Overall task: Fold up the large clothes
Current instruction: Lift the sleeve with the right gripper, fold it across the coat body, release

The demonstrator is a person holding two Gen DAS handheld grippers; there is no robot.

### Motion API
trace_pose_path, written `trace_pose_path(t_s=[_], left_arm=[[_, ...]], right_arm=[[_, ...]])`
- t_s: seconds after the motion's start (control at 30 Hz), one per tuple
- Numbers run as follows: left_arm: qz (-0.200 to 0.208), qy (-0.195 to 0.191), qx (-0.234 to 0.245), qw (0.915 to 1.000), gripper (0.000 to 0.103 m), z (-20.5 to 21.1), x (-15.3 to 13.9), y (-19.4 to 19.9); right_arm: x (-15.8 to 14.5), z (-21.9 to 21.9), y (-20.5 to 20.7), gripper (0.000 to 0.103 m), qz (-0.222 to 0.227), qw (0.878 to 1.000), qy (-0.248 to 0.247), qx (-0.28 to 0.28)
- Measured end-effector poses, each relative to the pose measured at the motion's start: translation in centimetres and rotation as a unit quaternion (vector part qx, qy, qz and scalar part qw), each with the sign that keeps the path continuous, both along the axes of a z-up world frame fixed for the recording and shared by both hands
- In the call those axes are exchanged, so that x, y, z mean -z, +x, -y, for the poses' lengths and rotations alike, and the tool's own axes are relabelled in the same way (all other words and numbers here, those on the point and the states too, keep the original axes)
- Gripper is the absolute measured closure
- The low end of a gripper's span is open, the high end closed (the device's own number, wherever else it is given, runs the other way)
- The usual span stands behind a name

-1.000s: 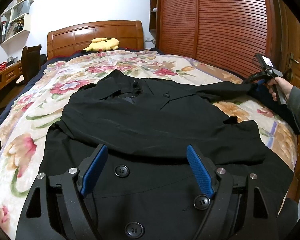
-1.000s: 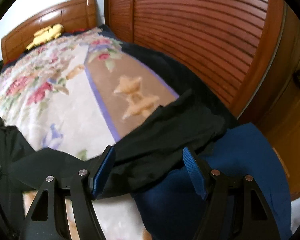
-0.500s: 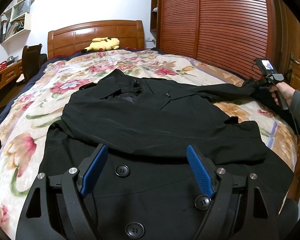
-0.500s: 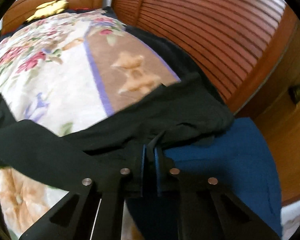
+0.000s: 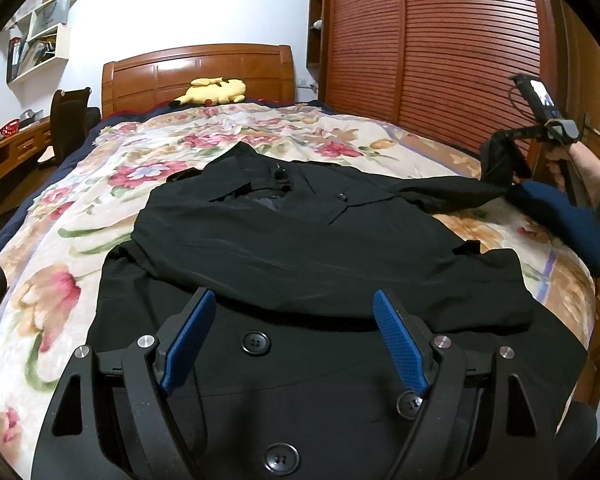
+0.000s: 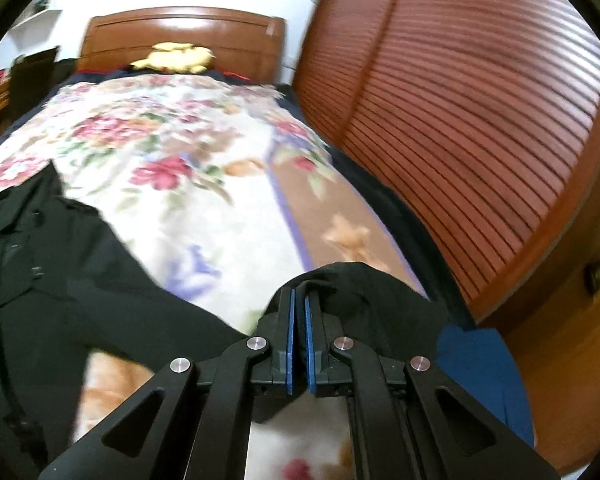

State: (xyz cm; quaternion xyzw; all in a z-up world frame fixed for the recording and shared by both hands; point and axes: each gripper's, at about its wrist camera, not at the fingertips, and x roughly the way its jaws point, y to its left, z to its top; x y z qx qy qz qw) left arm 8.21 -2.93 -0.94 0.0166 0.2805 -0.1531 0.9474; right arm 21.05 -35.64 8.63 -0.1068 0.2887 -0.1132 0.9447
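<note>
A: Where does the black buttoned coat (image 5: 300,248) lie?

B: Spread on the bed with the floral quilt (image 5: 60,280), collar toward the wooden headboard (image 5: 196,68), hem toward the left camera. Its long axis runs head to foot of the bed. One sleeve is folded across the chest; the other sleeve (image 5: 452,194) stretches out to the right, toward the slatted wooden wardrobe doors (image 5: 440,48).

A: And the claws?

B: The left claw (image 5: 292,336) hovers wide above the coat's buttoned front, nothing between its blue pads (image 5: 188,340). The right claw (image 6: 299,320) is pinched on the cuff of the outstretched sleeve, raised off the quilt near the bed's right edge.

A: Any room around it?

B: Bare quilt lies between collar and headboard, and along the left edge. On the right, a dark blue cloth (image 5: 560,216) drapes over the edge just beside the cuff, with the wardrobe close behind.
</note>
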Motion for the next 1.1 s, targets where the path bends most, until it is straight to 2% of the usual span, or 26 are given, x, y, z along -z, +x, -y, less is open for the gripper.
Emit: trace_pose_path(t_s=[0.2, 0.33, 0.47, 0.63, 0.87, 1.1], left_arm=[[0.005, -0.001, -0.01, 0.9999, 0.021, -0.9, -0.2, -0.2], [0.005, -0.005, -0.017, 0.9998, 0.021, -1.8, -0.2, -0.2], [0.006, -0.006, -0.026, 0.9996, 0.021, -2.6, -0.3, -0.3], [0.009, -0.005, -0.032, 0.9994, 0.021, -3.4, -0.4, -0.4], [0.012, -0.012, -0.049, 0.9987, 0.021, -5.2, -0.6, -0.5], [0.015, -0.016, -0.063, 0.9977, 0.021, -6.6, -0.7, -0.7]], right_arm=[[-1.6, -6.5, -2.0, 0.099, 0.031, 0.997, -0.017, -0.075], [-2.2, -11.0, -3.4, 0.099, 0.046, 0.989, -0.034, -0.136], [-1.5, -15.3, -4.4, 0.099, 0.047, 0.981, -0.054, -0.18], [-0.7, -17.8, -5.0, 0.099, 0.045, 0.972, -0.058, -0.223], [-1.7, -20.6, -7.3, 0.099, 0.051, 0.955, -0.064, -0.284], [-1.7, -21.0, -9.5, 0.099, 0.052, 0.936, -0.051, -0.345]])
